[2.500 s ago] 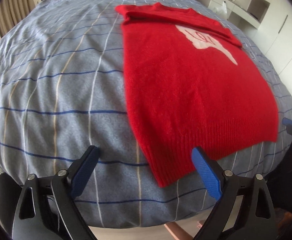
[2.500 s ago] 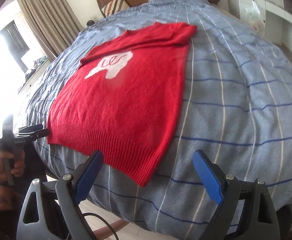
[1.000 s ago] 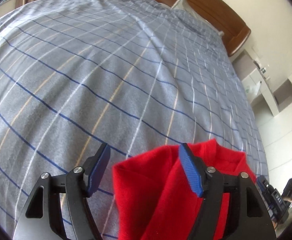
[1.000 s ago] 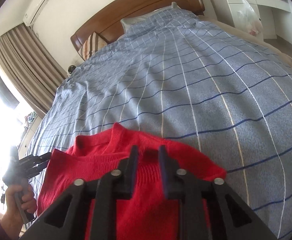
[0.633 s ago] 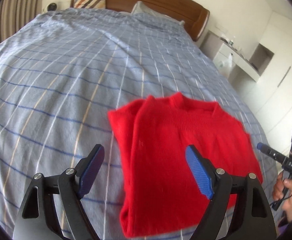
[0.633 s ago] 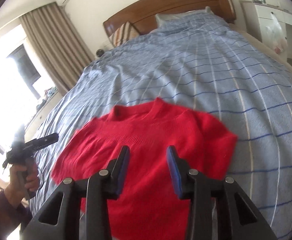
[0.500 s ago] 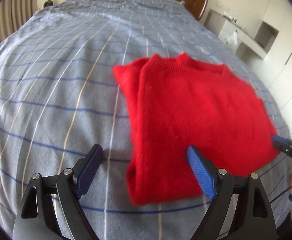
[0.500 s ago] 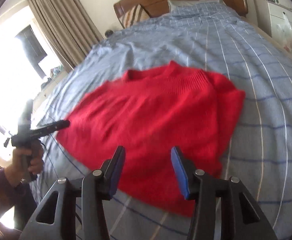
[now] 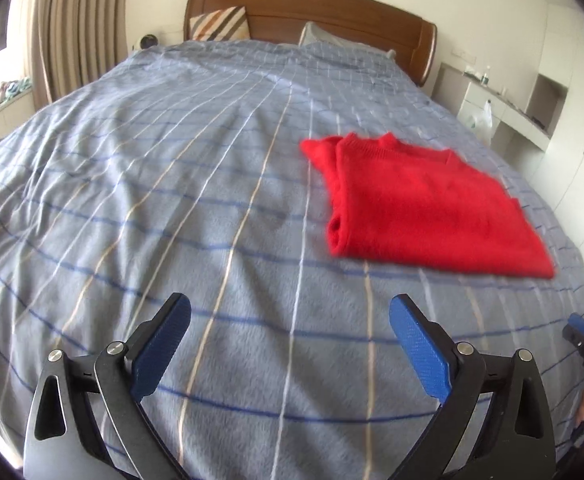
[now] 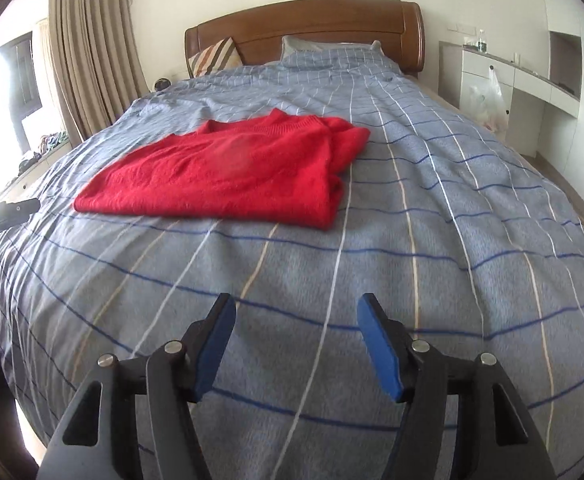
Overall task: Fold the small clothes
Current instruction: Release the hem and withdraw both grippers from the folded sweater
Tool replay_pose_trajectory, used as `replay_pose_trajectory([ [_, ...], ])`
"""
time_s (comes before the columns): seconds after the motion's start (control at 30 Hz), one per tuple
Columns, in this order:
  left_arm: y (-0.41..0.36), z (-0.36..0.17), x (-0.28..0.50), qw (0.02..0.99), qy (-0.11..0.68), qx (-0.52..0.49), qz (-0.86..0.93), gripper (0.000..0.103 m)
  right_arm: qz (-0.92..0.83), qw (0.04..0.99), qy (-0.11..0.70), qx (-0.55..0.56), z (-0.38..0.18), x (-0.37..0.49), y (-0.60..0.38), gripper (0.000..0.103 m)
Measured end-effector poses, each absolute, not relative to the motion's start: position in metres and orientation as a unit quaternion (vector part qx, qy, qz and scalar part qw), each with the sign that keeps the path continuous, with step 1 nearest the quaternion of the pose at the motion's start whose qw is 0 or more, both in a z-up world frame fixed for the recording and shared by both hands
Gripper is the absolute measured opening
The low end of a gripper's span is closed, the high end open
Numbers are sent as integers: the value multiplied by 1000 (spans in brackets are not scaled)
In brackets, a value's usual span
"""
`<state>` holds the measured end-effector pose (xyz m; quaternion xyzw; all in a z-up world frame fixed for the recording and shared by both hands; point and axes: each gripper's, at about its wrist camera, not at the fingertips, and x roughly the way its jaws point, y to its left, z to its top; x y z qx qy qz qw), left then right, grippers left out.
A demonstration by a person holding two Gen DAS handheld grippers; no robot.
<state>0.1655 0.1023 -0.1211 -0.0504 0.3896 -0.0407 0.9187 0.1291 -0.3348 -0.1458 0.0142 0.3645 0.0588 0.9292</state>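
At the bottom of the left view, my left gripper (image 9: 290, 344) has its blue pads wide apart and nothing between them, and at the bottom of the right view my right gripper (image 10: 295, 344) is spread too, a little less wide, and also holds nothing. I think both are loose and low because the fold looks done and they have no cloth to pinch right now. Just past them is the bed cover (image 9: 172, 184), soft and blue-grey with thin dark blue, white and tan lines, a bit wrinkly. Farther up lies the red sweater (image 9: 423, 212), in the right middle of the left view and the left middle of the right view (image 10: 228, 172), well apart from both tools. It is folded flat into a neat block with the neck on the far side and a thick doubled edge on one side, so it should stay put on the soft cover. At the top are a striped pillow (image 9: 220, 24), the brown wooden headboard (image 9: 331, 12), tan curtains (image 10: 92, 52) in the upper left, and white shelves (image 10: 531, 76) on the right
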Motion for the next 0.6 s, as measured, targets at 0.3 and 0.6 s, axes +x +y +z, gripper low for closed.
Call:
replay_pose_trajectory([
  [0.3,96,-127,130,922,387,-9,-26,100,59,934,350,49,-159,111,-347,70],
  [0.6,96,-91,139,925,364,-102,-27,100,56,936,345,46,-163,110,-344,73],
])
